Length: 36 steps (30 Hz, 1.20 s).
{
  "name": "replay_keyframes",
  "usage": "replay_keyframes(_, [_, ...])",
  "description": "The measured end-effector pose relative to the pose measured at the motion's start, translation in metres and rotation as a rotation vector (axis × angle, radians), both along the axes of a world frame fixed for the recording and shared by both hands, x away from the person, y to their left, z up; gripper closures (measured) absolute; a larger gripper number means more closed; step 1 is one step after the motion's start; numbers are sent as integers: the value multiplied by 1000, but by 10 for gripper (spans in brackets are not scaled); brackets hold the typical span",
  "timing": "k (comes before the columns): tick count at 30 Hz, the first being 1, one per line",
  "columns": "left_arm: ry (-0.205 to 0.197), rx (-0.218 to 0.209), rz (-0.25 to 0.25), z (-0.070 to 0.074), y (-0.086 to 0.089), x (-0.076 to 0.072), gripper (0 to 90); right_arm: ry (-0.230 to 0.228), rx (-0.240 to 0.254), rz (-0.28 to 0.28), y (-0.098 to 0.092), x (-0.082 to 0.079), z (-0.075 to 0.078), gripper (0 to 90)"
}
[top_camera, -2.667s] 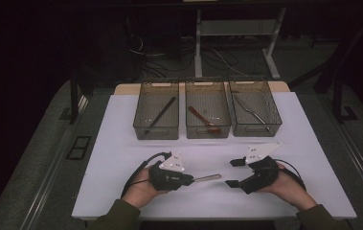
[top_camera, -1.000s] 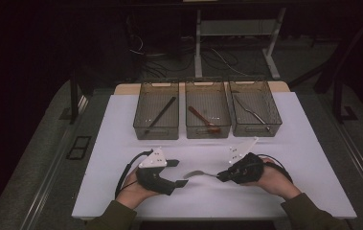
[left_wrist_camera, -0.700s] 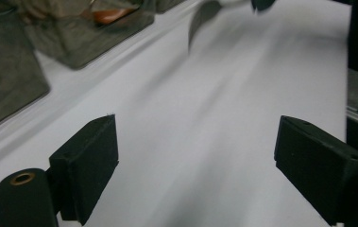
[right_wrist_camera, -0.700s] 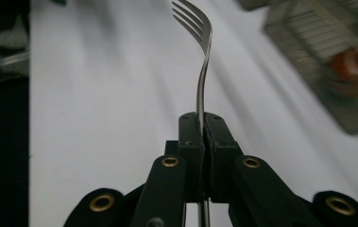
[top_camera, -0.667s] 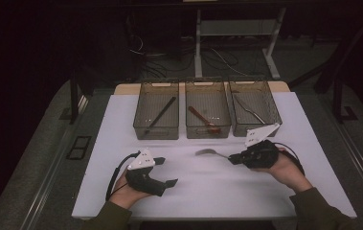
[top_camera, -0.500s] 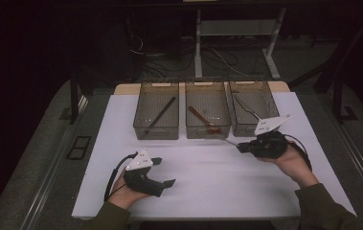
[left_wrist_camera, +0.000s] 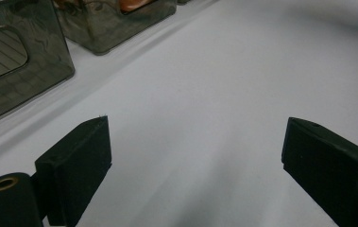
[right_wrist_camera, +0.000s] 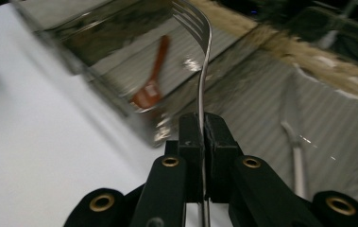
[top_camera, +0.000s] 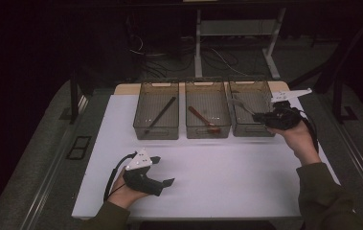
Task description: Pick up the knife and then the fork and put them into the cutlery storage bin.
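Now: fork (gripped) over bin

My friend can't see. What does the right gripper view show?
The right gripper has its black jaws shut on a silver fork, tines pointing up. Behind it are clear bins on a white table; one holds an orange spoon.

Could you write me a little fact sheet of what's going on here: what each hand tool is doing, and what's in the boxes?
Right gripper: shut on a metal fork, held over the right bin
Left gripper: jaws just opened wide, nothing between them, low over the white table
Left bin: a dark stick-like utensil
Middle bin: an orange-brown utensil
Right bin contents: a metal utensil
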State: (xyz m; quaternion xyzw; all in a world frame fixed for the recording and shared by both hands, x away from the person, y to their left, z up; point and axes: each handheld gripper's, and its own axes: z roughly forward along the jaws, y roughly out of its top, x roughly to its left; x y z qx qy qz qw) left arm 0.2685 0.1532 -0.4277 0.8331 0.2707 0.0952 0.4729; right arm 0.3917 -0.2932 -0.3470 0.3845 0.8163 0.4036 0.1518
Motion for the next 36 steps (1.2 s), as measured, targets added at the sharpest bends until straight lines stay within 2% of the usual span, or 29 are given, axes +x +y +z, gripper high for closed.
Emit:
replay_keyframes(7, [-9,0,-2,1,1,-1,84,13,10,-130,-10,31,-1,868])
replay_keyframes(12, [-13,-1,-3,1,2,0,82,39,16,-214,-15,51,-12,868])
replay_keyframes(15, [-7,-1,-3,1,2,0,81,53,22,-243,-16,59,-19,867])
replay_keyframes(20, [-2,-6,-4,1,2,1,81,114,-3,-291,-17,72,-36,866])
replay_keyframes(24, [0,-8,-7,0,3,1,81,145,-17,-302,-16,76,-47,850])
replay_keyframes(25, [0,-9,-6,0,3,1,80,143,-10,-298,-15,76,-48,810])
replay_keyframes(30, [-1,-10,-2,1,4,1,80,117,21,-283,-14,72,-40,686])
replay_keyframes(32, [-3,-10,-2,1,4,1,80,113,49,-269,-15,70,-37,610])
replay_keyframes(36, [-3,-10,-3,1,5,1,80,101,69,-252,-17,63,-30,492])
